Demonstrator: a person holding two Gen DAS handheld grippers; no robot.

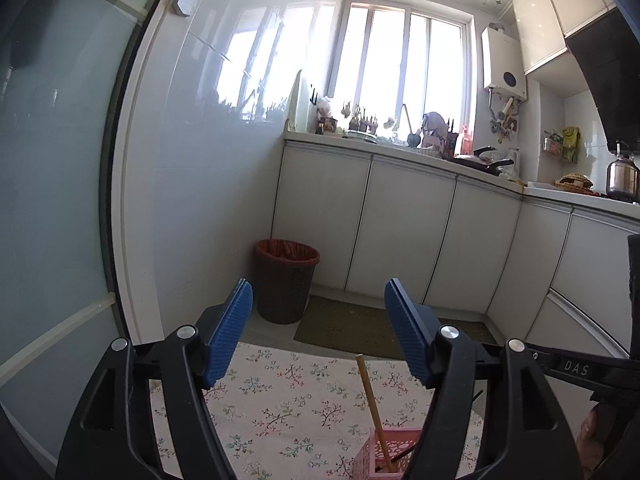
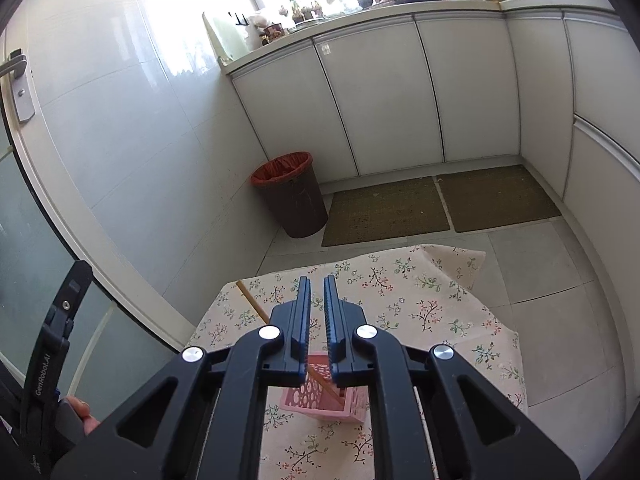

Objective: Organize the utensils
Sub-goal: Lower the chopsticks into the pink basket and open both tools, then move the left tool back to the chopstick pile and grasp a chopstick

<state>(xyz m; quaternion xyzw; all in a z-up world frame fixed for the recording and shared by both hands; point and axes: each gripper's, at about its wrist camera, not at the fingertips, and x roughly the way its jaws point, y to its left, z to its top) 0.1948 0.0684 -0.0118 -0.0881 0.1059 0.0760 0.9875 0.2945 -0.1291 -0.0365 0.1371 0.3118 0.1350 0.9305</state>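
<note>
A long wooden chopstick (image 2: pixel 251 299) is standing tilted in a pink perforated plastic basket (image 2: pixel 316 398), which is sitting on a floral-clothed table (image 2: pixel 420 312); a brown bin (image 2: pixel 294 200) is standing beyond, left of two floor mats (image 2: pixel 386 212).

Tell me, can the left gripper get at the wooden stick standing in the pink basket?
Probably yes. The left gripper is open and empty, and the wooden stick rises clear of the pink basket just below its fingers, nothing between them.

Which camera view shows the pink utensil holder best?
The right wrist view. There the pink perforated holder stands on the floral tablecloth, most of its body visible under the right gripper, with a wooden chopstick leaning out. The left wrist view shows only its upper part, cut by the frame edge.
</note>
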